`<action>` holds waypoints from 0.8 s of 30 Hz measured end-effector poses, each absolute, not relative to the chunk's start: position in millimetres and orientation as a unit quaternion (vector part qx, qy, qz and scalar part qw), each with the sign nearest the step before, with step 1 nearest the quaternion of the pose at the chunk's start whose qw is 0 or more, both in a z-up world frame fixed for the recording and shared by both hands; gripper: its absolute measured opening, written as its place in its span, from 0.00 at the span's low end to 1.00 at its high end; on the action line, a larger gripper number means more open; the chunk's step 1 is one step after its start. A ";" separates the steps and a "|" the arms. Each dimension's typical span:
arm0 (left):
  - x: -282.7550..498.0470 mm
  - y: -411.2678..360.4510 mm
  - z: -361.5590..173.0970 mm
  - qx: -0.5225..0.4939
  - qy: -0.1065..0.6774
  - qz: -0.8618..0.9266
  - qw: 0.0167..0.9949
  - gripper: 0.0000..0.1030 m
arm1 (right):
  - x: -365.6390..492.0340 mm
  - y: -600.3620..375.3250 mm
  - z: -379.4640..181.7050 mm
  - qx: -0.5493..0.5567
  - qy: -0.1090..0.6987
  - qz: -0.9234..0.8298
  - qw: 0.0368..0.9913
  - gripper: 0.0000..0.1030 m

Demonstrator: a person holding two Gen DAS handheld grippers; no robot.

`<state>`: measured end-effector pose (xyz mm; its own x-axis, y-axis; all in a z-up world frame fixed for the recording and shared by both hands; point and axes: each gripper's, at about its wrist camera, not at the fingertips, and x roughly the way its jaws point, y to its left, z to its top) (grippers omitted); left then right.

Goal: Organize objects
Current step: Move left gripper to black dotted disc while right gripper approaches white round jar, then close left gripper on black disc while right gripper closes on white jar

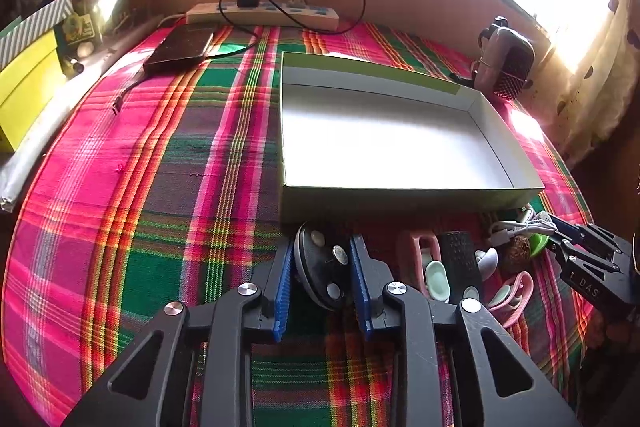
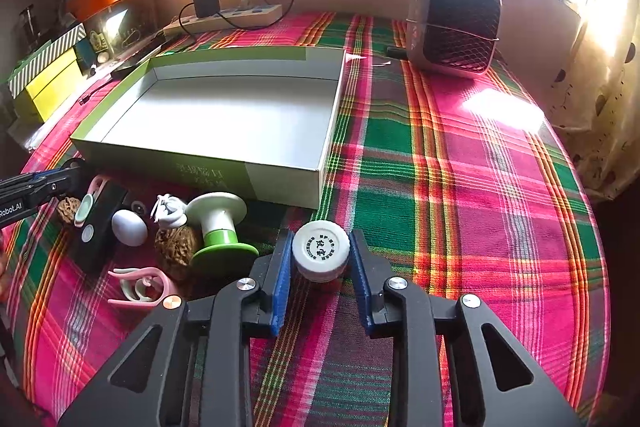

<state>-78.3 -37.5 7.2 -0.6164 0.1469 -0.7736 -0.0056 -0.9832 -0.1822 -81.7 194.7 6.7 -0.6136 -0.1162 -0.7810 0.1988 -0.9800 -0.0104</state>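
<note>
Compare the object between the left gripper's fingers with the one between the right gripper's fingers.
The black disc in the left gripper is dark, stands on edge and carries small round pieces on its face; the white jar in the right gripper is pale, sits upright and shows a printed lid. The disc looks wider and flatter than the jar. Both are round, sit on the plaid cloth in front of the box, and are bracketed by blue pads.

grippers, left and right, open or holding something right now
Left gripper: jaws around a black disc, apparently touching; grip cannot be told.
Right gripper: open around a white jar, small gaps.
</note>
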 end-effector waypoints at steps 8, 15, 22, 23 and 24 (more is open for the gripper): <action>-75.2 -39.9 9.3 -0.433 -0.084 0.897 0.041 0.22 | -81.9 195.3 6.8 0.431 0.048 -0.897 0.085 0.28; -70.3 -41.6 15.1 -0.425 -0.081 0.901 0.042 0.22 | -78.7 196.0 10.1 0.427 0.041 -0.900 0.084 0.28; -65.4 -42.2 31.2 -0.412 -0.080 0.906 0.053 0.22 | -76.3 194.2 22.0 0.417 0.039 -0.904 0.085 0.28; -65.5 -42.6 34.1 -0.410 -0.081 0.907 0.055 0.22 | -76.0 194.3 24.9 0.414 0.039 -0.905 0.084 0.28; -65.4 -42.6 36.6 -0.407 -0.080 0.908 0.056 0.22 | -76.0 194.5 28.0 0.411 0.039 -0.907 0.082 0.28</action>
<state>-65.4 -42.6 36.6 -0.6623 0.1671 -0.7303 -0.0360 -0.9808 -0.1917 -76.0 194.5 28.0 -0.6481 -0.1162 -0.7527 0.1807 -0.9835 -0.0037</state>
